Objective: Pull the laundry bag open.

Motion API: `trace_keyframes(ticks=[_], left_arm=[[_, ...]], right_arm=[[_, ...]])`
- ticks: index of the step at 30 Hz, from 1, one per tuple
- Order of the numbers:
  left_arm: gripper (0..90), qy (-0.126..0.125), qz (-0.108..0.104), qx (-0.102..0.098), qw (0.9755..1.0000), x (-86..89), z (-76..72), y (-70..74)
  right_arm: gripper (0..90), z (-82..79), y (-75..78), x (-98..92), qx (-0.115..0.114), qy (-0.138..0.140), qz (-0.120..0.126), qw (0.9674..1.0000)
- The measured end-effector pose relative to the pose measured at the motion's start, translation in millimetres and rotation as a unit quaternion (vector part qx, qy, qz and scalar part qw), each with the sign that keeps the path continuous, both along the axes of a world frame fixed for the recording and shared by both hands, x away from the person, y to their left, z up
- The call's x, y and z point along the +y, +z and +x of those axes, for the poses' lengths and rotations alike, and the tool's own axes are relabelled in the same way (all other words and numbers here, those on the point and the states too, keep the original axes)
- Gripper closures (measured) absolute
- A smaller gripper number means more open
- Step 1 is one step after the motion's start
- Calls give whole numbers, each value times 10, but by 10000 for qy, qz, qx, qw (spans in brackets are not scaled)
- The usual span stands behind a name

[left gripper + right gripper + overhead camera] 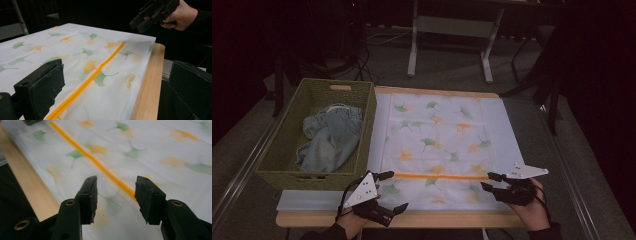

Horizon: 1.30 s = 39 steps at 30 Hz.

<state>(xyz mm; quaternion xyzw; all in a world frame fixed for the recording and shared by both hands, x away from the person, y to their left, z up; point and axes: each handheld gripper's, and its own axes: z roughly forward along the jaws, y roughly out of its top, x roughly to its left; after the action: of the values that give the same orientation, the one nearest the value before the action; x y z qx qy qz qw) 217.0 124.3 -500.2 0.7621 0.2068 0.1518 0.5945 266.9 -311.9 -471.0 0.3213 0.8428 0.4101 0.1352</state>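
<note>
**Spanning the orange zipper from both ends**

Lying flat across the centre of the high view, a white leaf-printed pillowcase (442, 145) on the table (412, 219), with its orange zipper (441, 176) running straight from left to right along the lower part of the frame. Sitting at the zipper's left end, lower left of the frame, the left gripper (394, 192): fingers spread wide, nothing between them, cloth and zipper stretching away between the two pads in the left gripper view. Hovering at the zipper's right end, lower right of the frame, the right gripper (489, 181): fingers about half open and empty, held just above the fabric, the orange line passing diagonally between the pads in the right gripper view (100, 165). Long axis of the zipper therefore joining one gripper to the other, each roughly equally near its own end. Judging from this, closing on both ends at once and lifting the near edge. Resting at the left of the frame, a woven basket (287, 150) holding crumpled denim (329, 137).
</note>
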Motion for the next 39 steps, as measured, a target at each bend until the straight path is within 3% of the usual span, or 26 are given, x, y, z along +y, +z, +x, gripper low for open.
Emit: trace_keyframes(ticks=[7,11,21,30,39], left_arm=[[5,-5,0,6,10000,-7,-1,-3],[5,-7,7,22,10000,-6,2,-6],[5,-27,4,53,10000,-9,8,-13],[5,-38,33,60,10000,-11,7,-16],[5,-118,-49,79,9999,-14,12,-25]], right_arm=[[522,23,9,-419,11,-484,-34,9988],[521,55,-48,-553,110,-648,-114,9978],[518,205,-241,-804,410,-1089,-26,9932],[509,371,-417,-703,725,-1030,-20,9920],[510,537,-537,-518,939,-934,-386,9904]])
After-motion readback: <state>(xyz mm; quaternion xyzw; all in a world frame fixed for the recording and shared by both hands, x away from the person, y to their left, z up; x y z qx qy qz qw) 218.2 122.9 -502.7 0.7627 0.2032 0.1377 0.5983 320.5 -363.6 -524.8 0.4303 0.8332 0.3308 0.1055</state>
